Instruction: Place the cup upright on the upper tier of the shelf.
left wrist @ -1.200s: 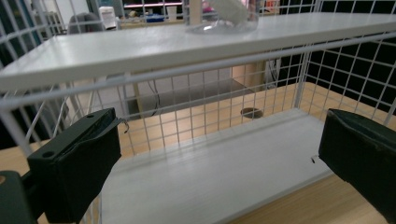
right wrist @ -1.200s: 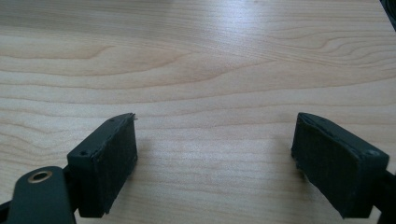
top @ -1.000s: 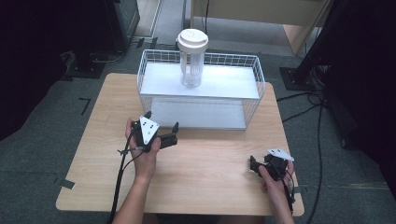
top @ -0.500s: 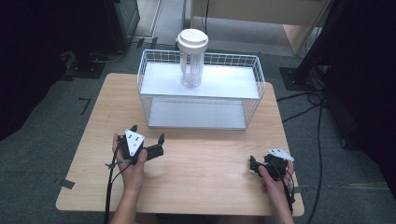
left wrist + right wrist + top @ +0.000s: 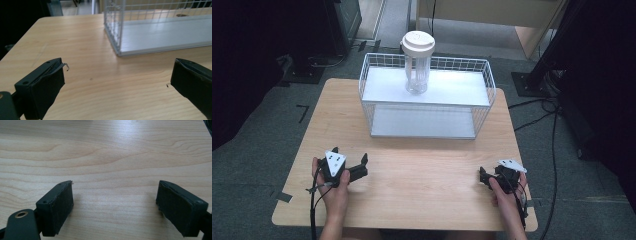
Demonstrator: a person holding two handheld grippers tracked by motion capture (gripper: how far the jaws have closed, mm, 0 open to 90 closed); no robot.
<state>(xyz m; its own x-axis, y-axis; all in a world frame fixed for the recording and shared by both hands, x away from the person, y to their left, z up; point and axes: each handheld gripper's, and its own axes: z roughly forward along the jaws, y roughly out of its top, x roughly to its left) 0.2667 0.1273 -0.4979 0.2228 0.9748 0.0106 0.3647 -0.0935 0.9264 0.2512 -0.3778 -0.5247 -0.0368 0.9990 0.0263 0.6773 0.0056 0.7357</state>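
Here the left tool [image 5: 357, 170] rests low over the near left part of the wooden surface [image 5: 422, 175], held in the person's left hand [image 5: 332, 187], its jaws spread wide with nothing between them. In the left gripper view the jaws frame bare wood, and the near corner of the white wire basket [image 5: 117, 32] stands ahead and to the right of them, apart from both jaws. The right tool [image 5: 484, 179] sits near the near right edge of the surface in the right hand [image 5: 507, 197]; its jaws are likewise released and hold nothing, with plain wood grain between them in the right gripper view. The basket [image 5: 427, 107] stands at the far middle of the surface, well apart from both tools. A clear bottle [image 5: 417, 70] with a cream lid [image 5: 418, 42] stands upright on the basket's upper shelf, toward its far side.
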